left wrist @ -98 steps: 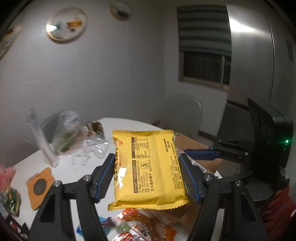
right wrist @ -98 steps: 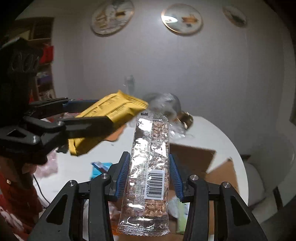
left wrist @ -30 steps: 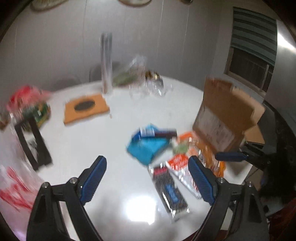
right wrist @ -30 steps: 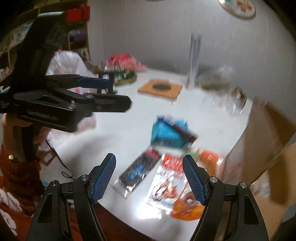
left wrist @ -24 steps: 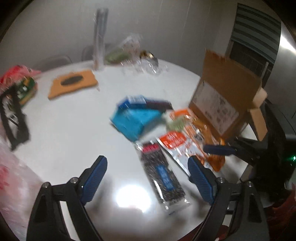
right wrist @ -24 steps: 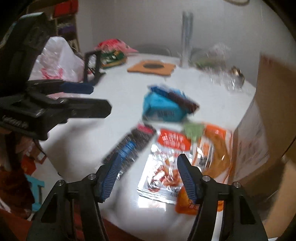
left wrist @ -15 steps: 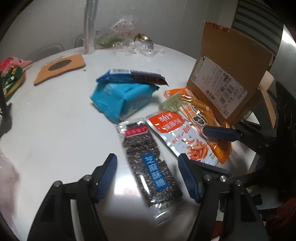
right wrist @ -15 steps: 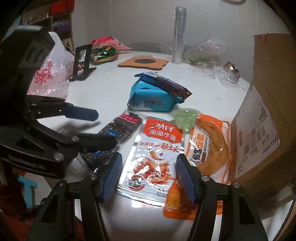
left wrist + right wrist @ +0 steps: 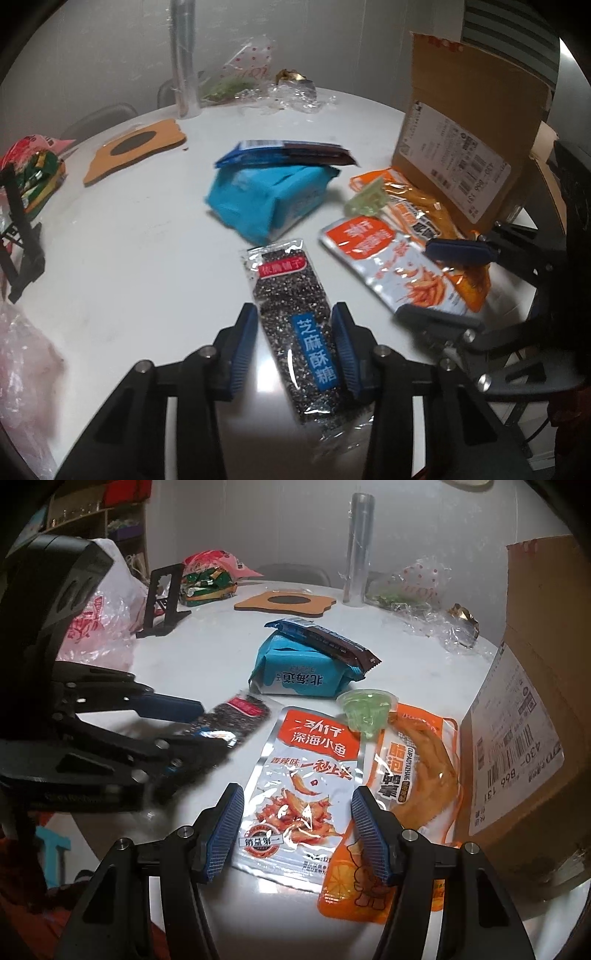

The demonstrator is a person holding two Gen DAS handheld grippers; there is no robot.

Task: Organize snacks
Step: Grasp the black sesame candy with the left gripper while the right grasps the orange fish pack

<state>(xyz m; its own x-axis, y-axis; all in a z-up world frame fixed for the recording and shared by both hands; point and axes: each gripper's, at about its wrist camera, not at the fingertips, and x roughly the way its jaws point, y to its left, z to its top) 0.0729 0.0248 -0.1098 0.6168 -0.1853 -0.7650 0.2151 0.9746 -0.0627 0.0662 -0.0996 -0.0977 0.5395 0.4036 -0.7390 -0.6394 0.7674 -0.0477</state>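
— Where's your left gripper (image 9: 293, 345)?

— My left gripper straddles the black sesame bar in clear wrap (image 9: 295, 325), jaws narrowed to its edges; I can't tell if they pinch yet. It lies on the round white table (image 9: 122, 258), beside the silver-and-orange fish snack pouch (image 9: 295, 786).

— And the right?

— My right gripper (image 9: 295, 832) stands wide around that pouch's lower end, holding nothing. The tall brown cardboard box (image 9: 535, 701) is right of the pouch.

Dim indoor light from overhead: a soft glare patch sits on the white table (image 9: 280, 373) at lower centre of the left wrist view, and small highlights spot the silver fish packet (image 9: 299, 786). Heavy fisheye bending with black vignette at all corners. The left gripper (image 9: 207, 734) smears with motion blur at mid-left of the right view; centres stay fairly sharp.
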